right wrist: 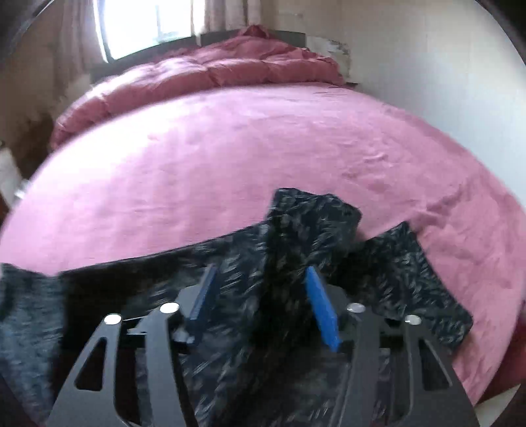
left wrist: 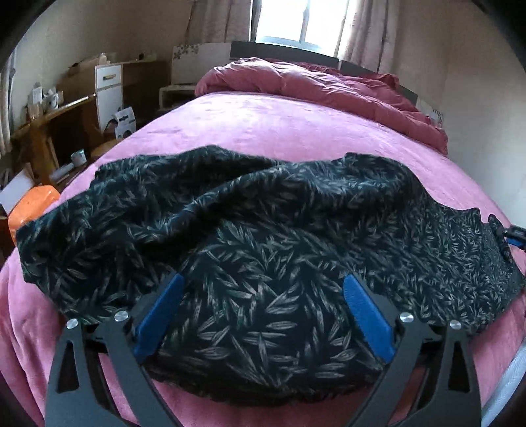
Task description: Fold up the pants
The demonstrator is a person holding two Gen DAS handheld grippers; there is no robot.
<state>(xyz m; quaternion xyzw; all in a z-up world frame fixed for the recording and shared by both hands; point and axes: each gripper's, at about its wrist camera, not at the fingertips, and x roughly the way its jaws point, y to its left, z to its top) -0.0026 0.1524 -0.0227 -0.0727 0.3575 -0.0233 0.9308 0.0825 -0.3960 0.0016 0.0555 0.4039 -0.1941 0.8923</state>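
Blown-out window (left wrist: 304, 19) backlight, motion-blurred right view

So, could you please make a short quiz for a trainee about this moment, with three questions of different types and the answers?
1. True or false: the pants lie on a pink bed sheet.
2. Multiple choice: the left gripper is A) open above the cloth, B) shut on a pillow, C) out of view.
3. Fill in: the crumpled quilt at the far end of the bed lies below a ____.

Key: 1 true; 2 A; 3 window.
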